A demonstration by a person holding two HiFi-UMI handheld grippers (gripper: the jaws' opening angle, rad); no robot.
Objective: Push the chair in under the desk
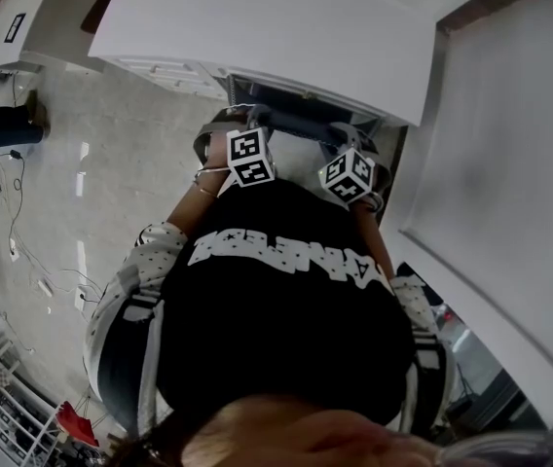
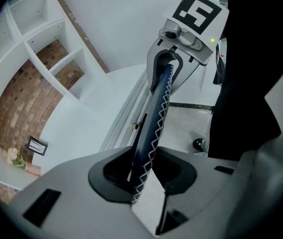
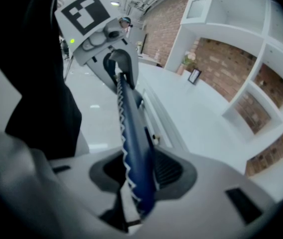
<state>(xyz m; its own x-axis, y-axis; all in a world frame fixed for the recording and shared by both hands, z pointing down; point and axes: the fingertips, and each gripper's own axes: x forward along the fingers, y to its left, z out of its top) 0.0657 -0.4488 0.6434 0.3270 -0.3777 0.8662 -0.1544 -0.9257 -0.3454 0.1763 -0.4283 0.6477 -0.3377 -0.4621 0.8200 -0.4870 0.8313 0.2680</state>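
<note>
chair (image 2: pixel 157 114), blue back with white zigzag stitching, stands right at the front edge of the white desk (image 1: pixel 257 27). left gripper (image 2: pixel 141 176) and right gripper (image 3: pixel 136 180) are both clamped on the back's top edge, side by side. white shelves (image 2: pixel 44 31) against a brick wall (image 2: pixel 17 108) beyond the desk

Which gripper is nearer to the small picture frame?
Left. The left gripper, shut on the chair back, has the picture frame off to its left side; the right gripper grips the same chair back farther along, away from the frame.
</note>
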